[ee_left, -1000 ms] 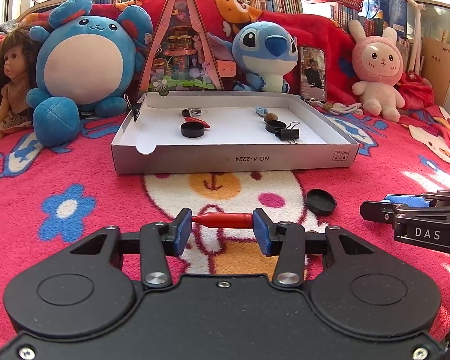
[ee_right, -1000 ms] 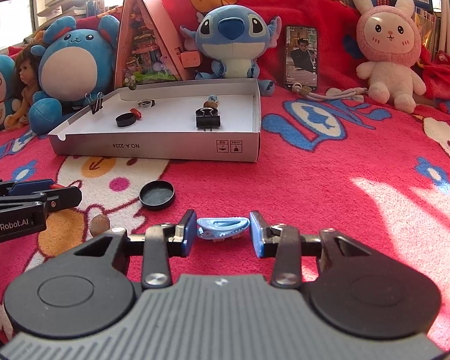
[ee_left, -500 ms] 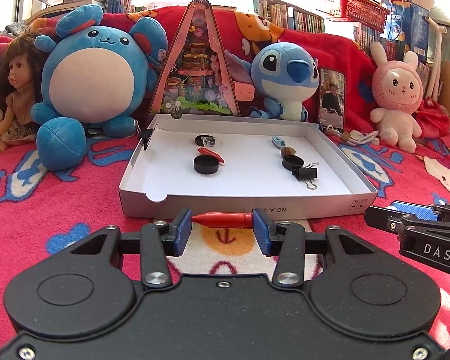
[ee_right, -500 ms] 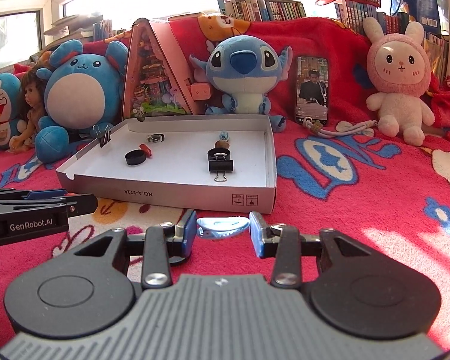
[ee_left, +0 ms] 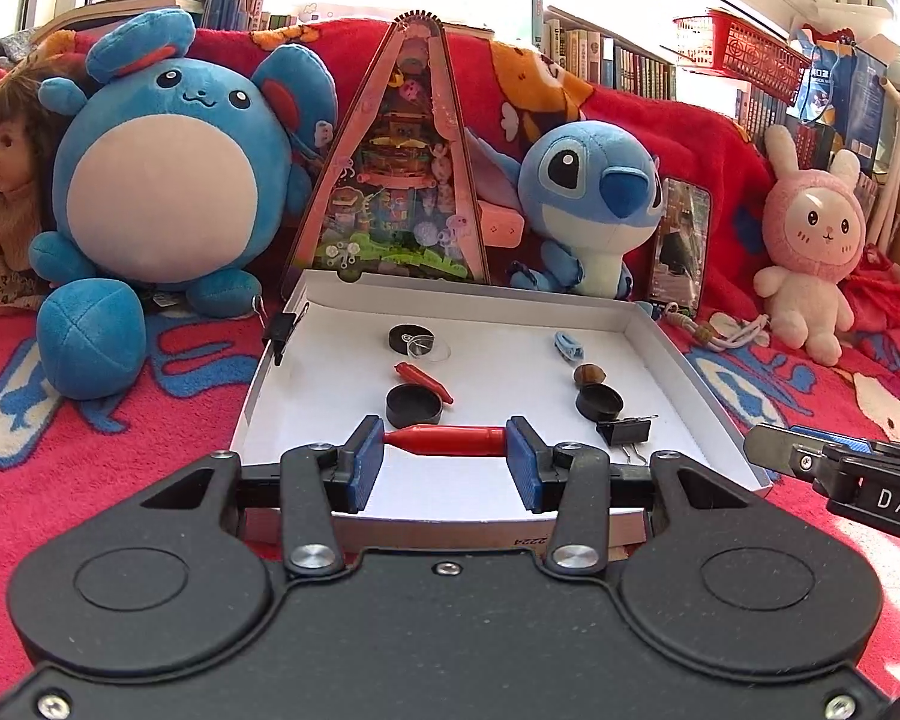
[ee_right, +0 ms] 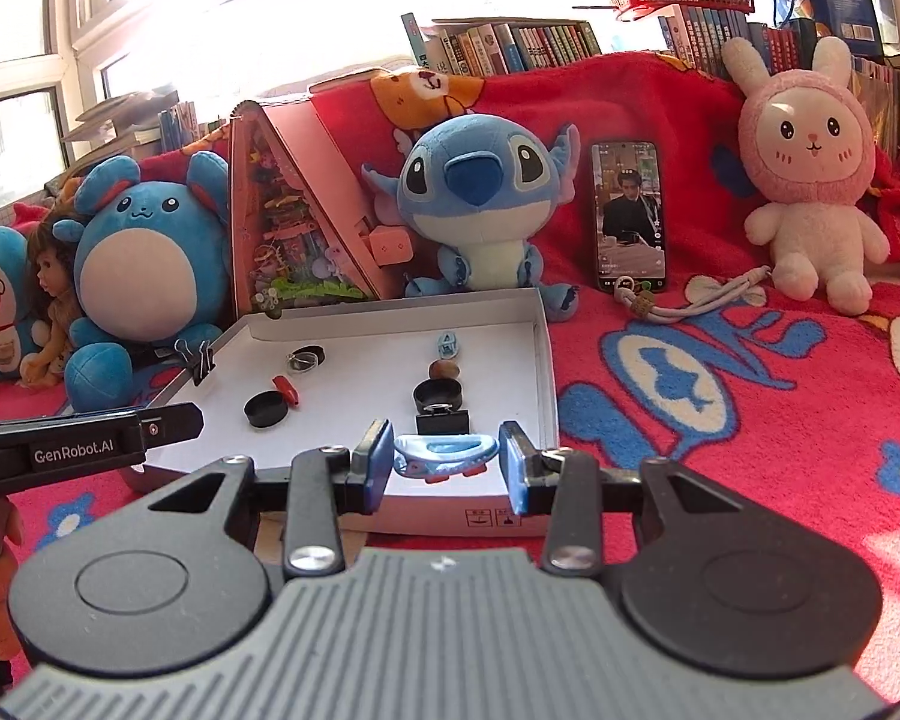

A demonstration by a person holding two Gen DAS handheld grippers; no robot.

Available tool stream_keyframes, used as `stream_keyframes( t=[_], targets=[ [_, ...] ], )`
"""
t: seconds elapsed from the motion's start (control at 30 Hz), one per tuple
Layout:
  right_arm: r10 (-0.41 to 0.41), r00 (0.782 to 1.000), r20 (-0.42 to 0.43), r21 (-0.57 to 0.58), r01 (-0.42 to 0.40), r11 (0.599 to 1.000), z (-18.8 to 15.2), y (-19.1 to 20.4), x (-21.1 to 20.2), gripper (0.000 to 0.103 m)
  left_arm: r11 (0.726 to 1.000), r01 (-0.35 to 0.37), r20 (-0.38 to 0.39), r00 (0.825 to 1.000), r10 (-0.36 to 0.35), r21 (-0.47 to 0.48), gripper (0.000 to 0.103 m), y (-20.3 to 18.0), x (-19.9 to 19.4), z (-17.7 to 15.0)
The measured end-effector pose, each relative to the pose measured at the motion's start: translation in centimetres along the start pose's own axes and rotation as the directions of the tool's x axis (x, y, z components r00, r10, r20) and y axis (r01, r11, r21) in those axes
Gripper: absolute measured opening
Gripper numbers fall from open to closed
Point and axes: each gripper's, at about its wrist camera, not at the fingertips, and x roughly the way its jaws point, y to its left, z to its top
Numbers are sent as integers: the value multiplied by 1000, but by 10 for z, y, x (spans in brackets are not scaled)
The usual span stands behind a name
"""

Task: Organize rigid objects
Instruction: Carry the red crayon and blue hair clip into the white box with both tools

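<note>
My left gripper [ee_left: 445,457] is shut on a red pen-like stick [ee_left: 447,440], held level over the front edge of the white cardboard tray [ee_left: 684,372]. My right gripper [ee_right: 444,463] is shut on a light blue clip [ee_right: 444,451], held over the tray's [ee_right: 543,360] front right part. In the tray lie black round caps [ee_left: 414,407], a second red piece [ee_left: 421,379], a black binder clip [ee_left: 625,433], a brown nut [ee_left: 588,373] and a small blue clip [ee_left: 569,347]. The right gripper's tip shows at the right of the left wrist view [ee_left: 840,468].
The tray sits on a red patterned blanket [ee_right: 750,420]. Behind it stand a blue round plush [ee_left: 174,180], a triangular toy box [ee_left: 411,162], a Stitch plush [ee_left: 594,198], a phone [ee_right: 630,216] and a pink bunny plush [ee_right: 810,180]. A doll [ee_left: 6,180] sits at far left.
Both grippers have lifted off the blanket and moved forward to the tray, each carrying its object. The loose black cap on the blanket has dropped out of view.
</note>
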Motion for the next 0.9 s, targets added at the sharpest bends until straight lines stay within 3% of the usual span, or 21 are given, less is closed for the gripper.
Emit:
stream_keyframes(
  t=[0.3,0.5,0.9],
  targets=[
    [39,995,-92,97,-30,995,23,-13,36,43,999,27,-102,994,-31,-43,42,8,41,17],
    [73,981,-182,158,-44,986,24,-16,65,43,999,10,-146,989,-17,-51,42,10,63,14],
    [1,978,-209,75,15,997,14,-6,90,43,1000,-26,-149,988,26,-3,42,7,84,5]
  ],
)
